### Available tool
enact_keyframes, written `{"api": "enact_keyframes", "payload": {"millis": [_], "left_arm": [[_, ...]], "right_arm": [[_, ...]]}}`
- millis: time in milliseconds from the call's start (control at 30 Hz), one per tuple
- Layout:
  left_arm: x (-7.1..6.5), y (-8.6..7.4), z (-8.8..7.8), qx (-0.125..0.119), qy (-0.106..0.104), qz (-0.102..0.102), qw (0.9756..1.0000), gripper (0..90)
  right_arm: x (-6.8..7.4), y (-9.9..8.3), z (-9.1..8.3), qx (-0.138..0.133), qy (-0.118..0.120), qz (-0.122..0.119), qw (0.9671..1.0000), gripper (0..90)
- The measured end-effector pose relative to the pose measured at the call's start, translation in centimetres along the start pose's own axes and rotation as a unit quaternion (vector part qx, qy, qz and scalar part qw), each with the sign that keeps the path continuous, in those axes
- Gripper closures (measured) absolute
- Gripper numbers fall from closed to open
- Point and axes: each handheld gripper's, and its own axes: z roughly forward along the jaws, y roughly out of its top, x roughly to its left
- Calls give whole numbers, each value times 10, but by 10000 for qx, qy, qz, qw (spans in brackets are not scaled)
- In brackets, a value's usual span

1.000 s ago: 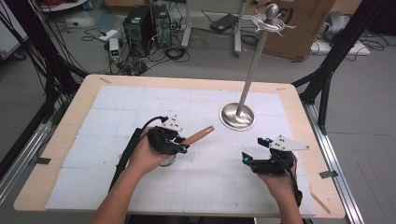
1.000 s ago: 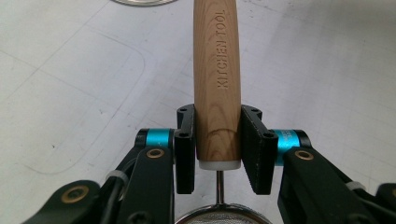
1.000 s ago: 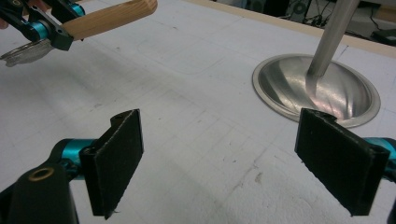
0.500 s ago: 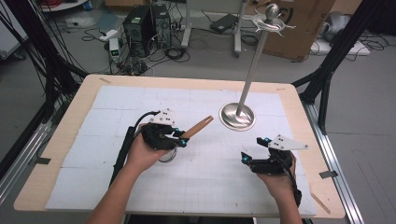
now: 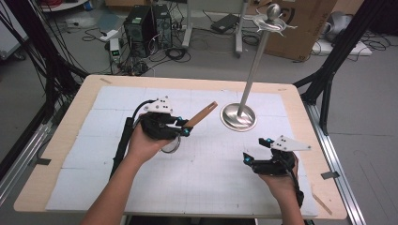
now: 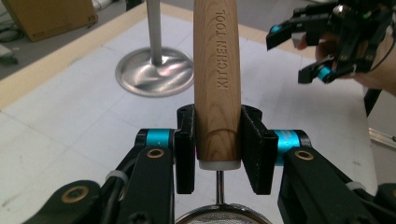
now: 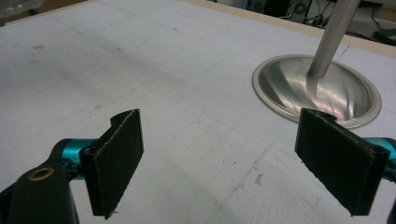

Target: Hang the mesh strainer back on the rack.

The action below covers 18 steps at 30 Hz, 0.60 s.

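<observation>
The left claw [image 6: 217,149] is clenched on the wooden handle [image 6: 217,70] of a small strainer, near the end where the wood meets a white collar and a thin metal shank; the rim of the mesh bowl [image 6: 219,217] sits just below the jaws in the left gripper view. From the high view the strainer [image 5: 199,115] is lifted off the surface [image 5: 65,140], handle angled up and toward the metal stand [image 5: 248,79], whose round base [image 5: 238,117] lies near the handle's tip and whose hooks [image 5: 271,21] sit high on the pole. The right claw [image 7: 233,158] is released, its jaws standing wide apart with nothing between them, resting low near the surface's front right. The main risk, as I judge it, lies in the grip: the pads hold a smooth, rounded handle close to one end, so the long free part can pivot or slide if the hand swings quickly. If the work is to hang the strainer on the stand, the hooks are far above the present height, and a careless lift could knock the handle against the thin pole and rock the stand. I cannot tell whether the handle has a hanging hole, so a missed hook could drop the strainer onto the base.
</observation>
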Motion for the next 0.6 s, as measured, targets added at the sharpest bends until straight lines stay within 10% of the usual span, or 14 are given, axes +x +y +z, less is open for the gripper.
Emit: {"api": "enact_keyframes", "payload": {"millis": [600], "left_arm": [[9,59,-2,-422,-311,240,9983,688]], "right_arm": [[-1,0,-2,-15,-24,15,10000,143]]}}
